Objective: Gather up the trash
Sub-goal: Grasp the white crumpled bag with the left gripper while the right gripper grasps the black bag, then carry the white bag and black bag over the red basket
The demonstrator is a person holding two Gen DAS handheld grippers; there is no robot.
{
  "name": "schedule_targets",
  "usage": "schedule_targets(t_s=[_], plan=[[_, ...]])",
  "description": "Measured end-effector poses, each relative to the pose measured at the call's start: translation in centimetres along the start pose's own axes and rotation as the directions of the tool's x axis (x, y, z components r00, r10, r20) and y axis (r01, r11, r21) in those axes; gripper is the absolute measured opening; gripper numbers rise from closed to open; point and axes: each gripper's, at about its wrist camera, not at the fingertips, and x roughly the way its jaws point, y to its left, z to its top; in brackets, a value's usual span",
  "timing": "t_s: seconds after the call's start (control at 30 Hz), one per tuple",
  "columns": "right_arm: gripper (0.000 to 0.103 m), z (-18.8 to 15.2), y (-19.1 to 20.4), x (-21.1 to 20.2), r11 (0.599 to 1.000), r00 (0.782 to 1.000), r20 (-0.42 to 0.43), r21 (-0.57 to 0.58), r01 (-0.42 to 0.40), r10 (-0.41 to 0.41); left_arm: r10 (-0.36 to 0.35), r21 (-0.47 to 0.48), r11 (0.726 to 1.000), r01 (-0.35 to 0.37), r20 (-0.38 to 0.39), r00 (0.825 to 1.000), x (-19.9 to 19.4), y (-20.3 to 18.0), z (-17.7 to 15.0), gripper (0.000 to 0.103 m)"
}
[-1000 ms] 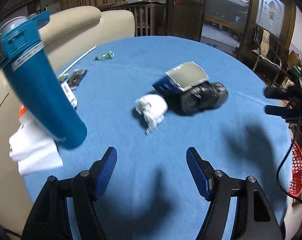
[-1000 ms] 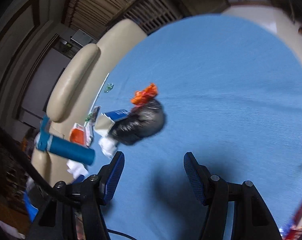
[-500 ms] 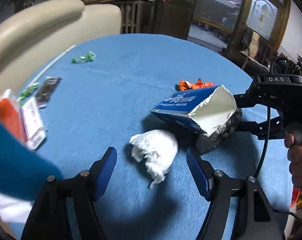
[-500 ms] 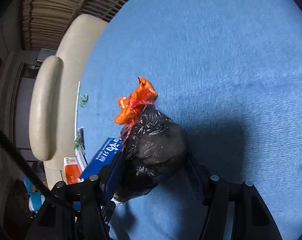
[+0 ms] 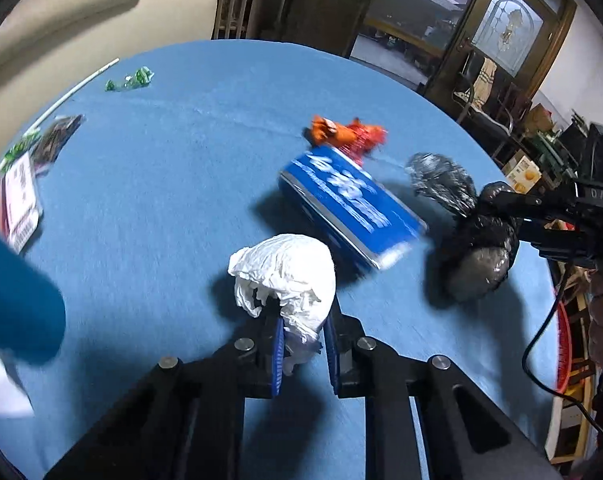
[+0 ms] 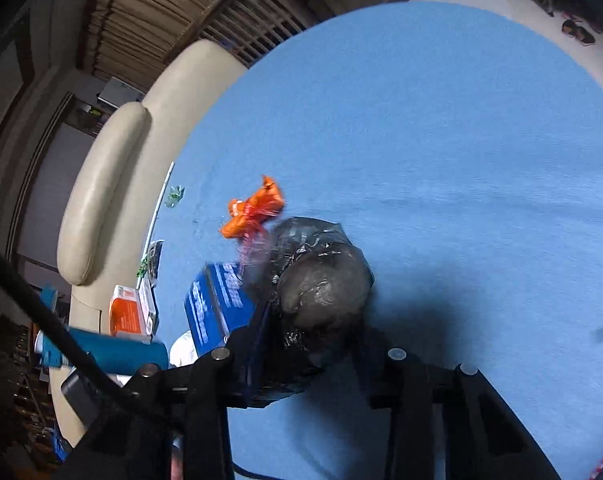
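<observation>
On the blue table (image 5: 173, 168), my left gripper (image 5: 301, 344) is shut on a crumpled white tissue (image 5: 289, 276), whose lower end is pinched between the blue pads. Just beyond it lies a blue carton (image 5: 349, 204), with an orange wrapper (image 5: 347, 134) behind that. My right gripper (image 6: 309, 344) is closing on a black plastic bag (image 6: 321, 292), and its pads press the bag's sides. The left wrist view shows that same bag (image 5: 473, 248) at the right, with the right gripper (image 5: 505, 218) on it.
A teal bottle (image 5: 17, 300) fills the near left, beside orange and white packets (image 5: 19, 196). A green wrapper (image 5: 129, 80) and a white straw (image 5: 77, 88) lie at the far left edge, in front of a beige sofa (image 5: 81, 12). A red basket (image 5: 563, 352) stands beyond the table's right edge.
My left gripper moved in and shut on the tissue. My right gripper closed on the black bag. The blue carton, which leaned on the bag, now lies flat beside it.
</observation>
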Motion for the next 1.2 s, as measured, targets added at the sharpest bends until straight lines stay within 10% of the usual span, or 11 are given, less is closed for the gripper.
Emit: schedule_targets(t_s=[0.37,1.2], plan=[[0.034,-6.0,-4.6,-10.1,0.995,0.994,0.102,-0.088,0.040,-0.031,-0.051,0.067,0.997,0.048,0.035,0.998,-6.2,-7.0,-5.6,0.018],[0.033,-12.8,-5.1,-20.9,0.973,0.965,0.262,-0.216,0.083,-0.024,0.124,0.281,0.944,-0.173,0.184,0.975,-11.9,-18.7,-5.9,0.019]])
